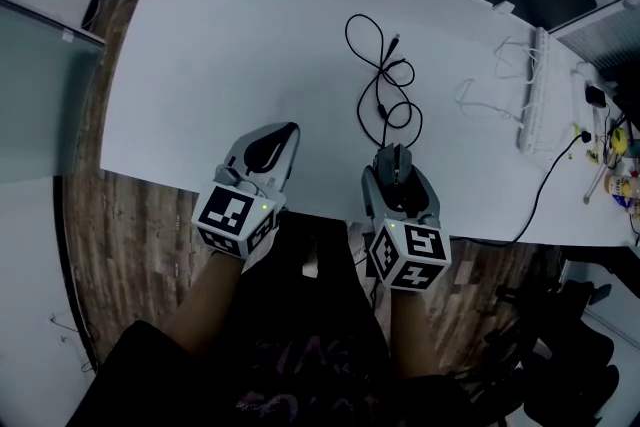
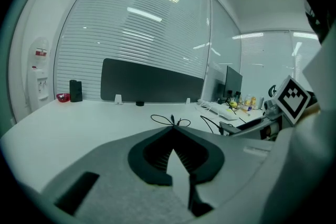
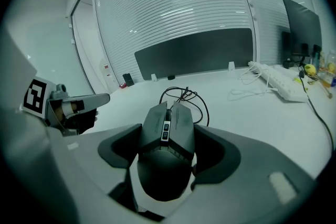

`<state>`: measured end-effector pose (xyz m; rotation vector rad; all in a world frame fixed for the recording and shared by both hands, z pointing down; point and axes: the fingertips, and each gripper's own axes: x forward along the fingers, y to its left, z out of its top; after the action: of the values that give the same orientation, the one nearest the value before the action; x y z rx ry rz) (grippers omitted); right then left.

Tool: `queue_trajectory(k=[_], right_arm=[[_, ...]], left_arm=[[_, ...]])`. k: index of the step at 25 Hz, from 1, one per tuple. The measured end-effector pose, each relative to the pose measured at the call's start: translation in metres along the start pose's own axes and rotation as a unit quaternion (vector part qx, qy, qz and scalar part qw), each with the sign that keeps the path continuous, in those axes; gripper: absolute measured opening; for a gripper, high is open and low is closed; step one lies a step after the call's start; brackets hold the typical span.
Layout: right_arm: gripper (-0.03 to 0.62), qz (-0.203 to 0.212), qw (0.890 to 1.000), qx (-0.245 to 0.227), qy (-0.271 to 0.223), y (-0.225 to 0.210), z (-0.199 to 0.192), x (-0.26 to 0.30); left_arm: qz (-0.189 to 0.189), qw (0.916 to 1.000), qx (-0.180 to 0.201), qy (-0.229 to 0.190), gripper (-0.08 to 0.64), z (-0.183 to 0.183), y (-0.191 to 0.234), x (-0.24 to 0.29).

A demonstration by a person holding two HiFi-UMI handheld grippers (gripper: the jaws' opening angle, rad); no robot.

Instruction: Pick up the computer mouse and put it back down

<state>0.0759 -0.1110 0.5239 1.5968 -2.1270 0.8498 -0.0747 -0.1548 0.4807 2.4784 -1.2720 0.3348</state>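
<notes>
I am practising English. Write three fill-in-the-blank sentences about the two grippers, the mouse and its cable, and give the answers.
Of the two grippers, the ____ one holds the computer mouse between its fingers. The left gripper holds ____. The mouse's black cable lies looped on the ____ table.
Answers: right; nothing; white.

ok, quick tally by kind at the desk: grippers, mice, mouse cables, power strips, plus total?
hand-held gripper: 2 (left hand-held gripper, right hand-held gripper)
computer mouse: 1
mouse cable: 1
power strip: 1
Total: 5
</notes>
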Motion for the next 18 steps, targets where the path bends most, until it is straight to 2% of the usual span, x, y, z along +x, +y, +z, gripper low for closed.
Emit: queue_trajectory(k=[18], right_arm=[[0.314,-0.007,0.998,0.021,0.064,-0.018,-0.052,0.025]], left_arm=[[-0.015,0.9986,-0.027,0.044,-0.003,-0.049,-0.009,0.020]])
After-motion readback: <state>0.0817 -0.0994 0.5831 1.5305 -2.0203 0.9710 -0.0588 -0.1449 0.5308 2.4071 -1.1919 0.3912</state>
